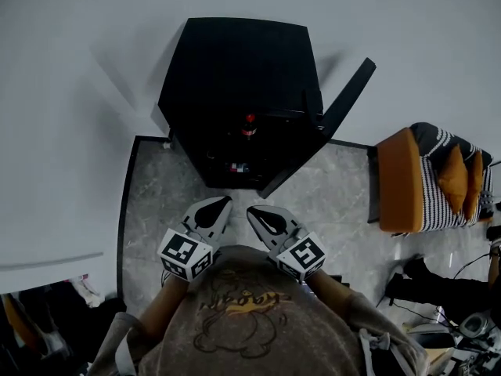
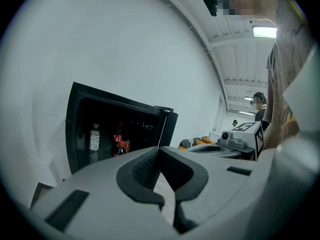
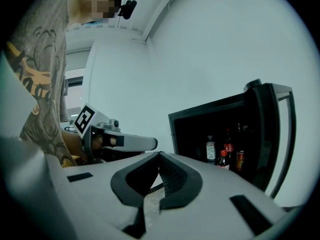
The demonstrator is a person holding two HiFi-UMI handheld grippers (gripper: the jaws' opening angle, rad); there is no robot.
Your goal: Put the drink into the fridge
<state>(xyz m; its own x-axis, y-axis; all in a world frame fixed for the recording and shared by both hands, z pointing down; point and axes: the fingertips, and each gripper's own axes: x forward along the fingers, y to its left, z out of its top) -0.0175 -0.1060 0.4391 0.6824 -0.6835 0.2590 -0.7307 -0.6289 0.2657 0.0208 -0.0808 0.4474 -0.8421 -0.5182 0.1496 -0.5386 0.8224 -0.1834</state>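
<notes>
With the red-capped dark cola bottle (image 1: pixel 249 126) standing inside the small black fridge (image 1: pixel 235 61), the left gripper (image 1: pixel 221 204) and right gripper (image 1: pixel 254 212) are hovering just outside it, jaws closed and empty, so the open black door (image 1: pixel 344 100) is likely wanting a gentle push at its outer edge.

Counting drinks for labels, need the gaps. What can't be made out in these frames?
- Head view: the fridge top hides most of the inside; the interior is dark and only one red cap shows.
- Left gripper view: the left gripper covers the fridge's lower part; the bottles have labels too small to read.
- Right gripper view: same, behind the right gripper; labels too small.
</notes>
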